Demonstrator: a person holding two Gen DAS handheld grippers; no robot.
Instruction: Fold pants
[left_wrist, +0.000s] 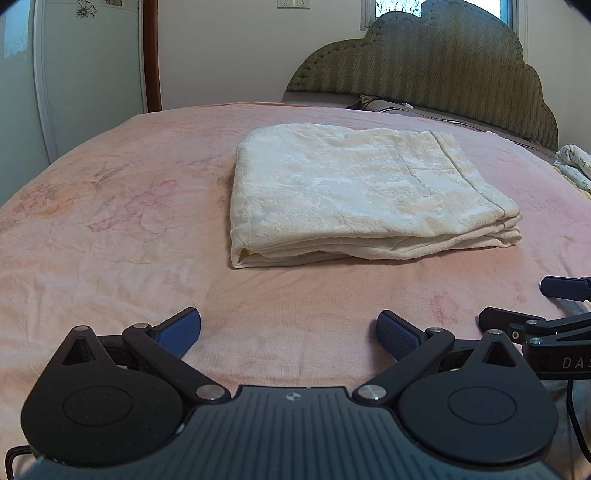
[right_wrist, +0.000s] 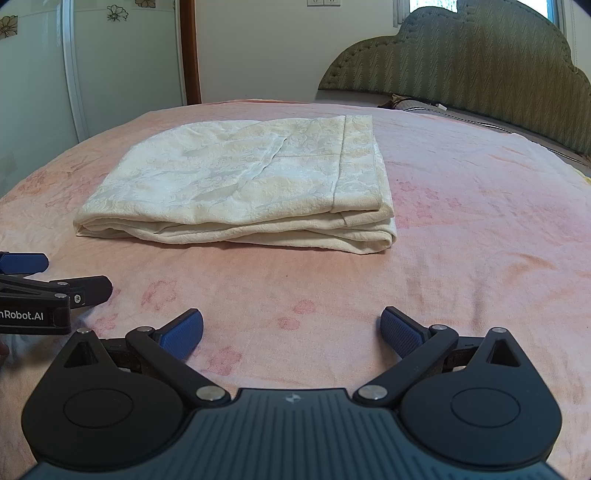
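Note:
Cream-white pants (left_wrist: 354, 192) lie folded into a thick rectangular stack on the pink bed; they also show in the right wrist view (right_wrist: 243, 188). My left gripper (left_wrist: 288, 334) is open and empty, low over the sheet, a short way in front of the stack. My right gripper (right_wrist: 291, 332) is open and empty, beside the left one and equally short of the stack. The right gripper's fingers (left_wrist: 554, 288) show at the right edge of the left wrist view, and the left gripper's fingers (right_wrist: 22, 262) show at the left edge of the right wrist view.
The pink floral bedsheet (left_wrist: 129, 240) covers the bed. A green padded headboard (left_wrist: 443, 62) stands at the back right with a pillow (left_wrist: 399, 105) below it. Another cloth (left_wrist: 576, 166) lies at the far right. A white wardrobe (left_wrist: 85, 74) stands at the left.

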